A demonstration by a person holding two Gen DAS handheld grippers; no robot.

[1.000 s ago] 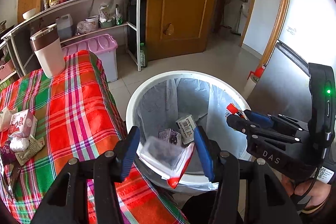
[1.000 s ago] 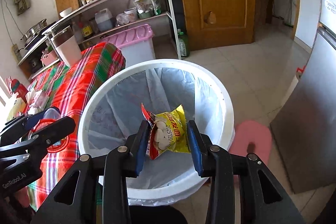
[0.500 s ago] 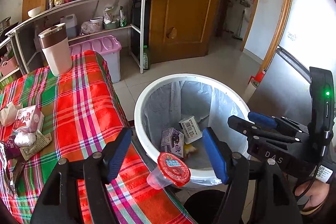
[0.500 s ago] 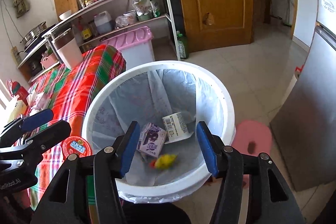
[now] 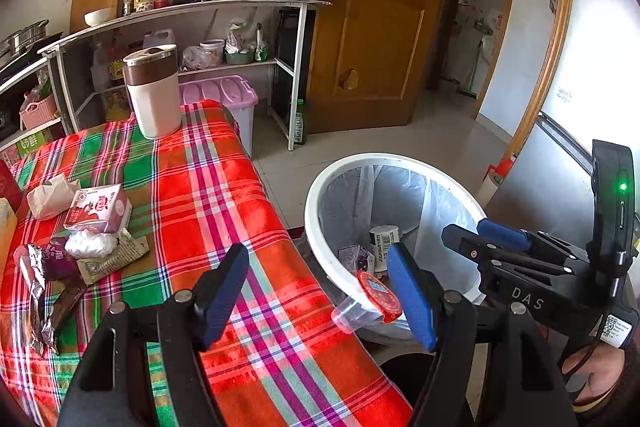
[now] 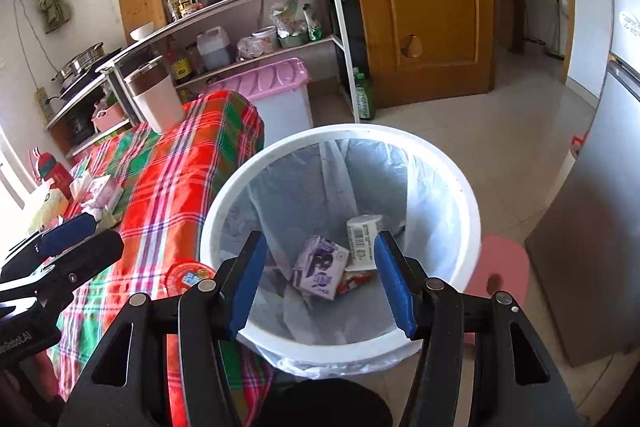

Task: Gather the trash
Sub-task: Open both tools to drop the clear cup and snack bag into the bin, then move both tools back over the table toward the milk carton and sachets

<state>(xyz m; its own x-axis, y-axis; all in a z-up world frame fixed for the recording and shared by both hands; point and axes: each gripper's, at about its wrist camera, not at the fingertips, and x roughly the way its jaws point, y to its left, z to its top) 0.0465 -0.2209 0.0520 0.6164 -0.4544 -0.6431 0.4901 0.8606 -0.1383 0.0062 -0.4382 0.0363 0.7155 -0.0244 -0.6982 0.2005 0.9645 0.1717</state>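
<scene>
Kitchen setting; plaid-covered tabletop (image 5: 192, 195) at left carried trash pile: tissue (image 5: 50, 195), pink carton (image 5: 98, 209), foil wrapper (image 5: 36, 279). Left tool (image 5: 316, 291) stood released, jaws wide, empty, above tabletop edge. Red-lidded cup (image 5: 370, 301) lay tilted against rim of white bin (image 6: 448, 163), outside it. Bin held purple carton (image 6: 320, 267) and white cup (image 6: 362, 235). Right tool (image 6: 318, 283) hung above bin, released, empty.

Bright daylight, glare at right, fisheye warp, dark corners, sharp
</scene>
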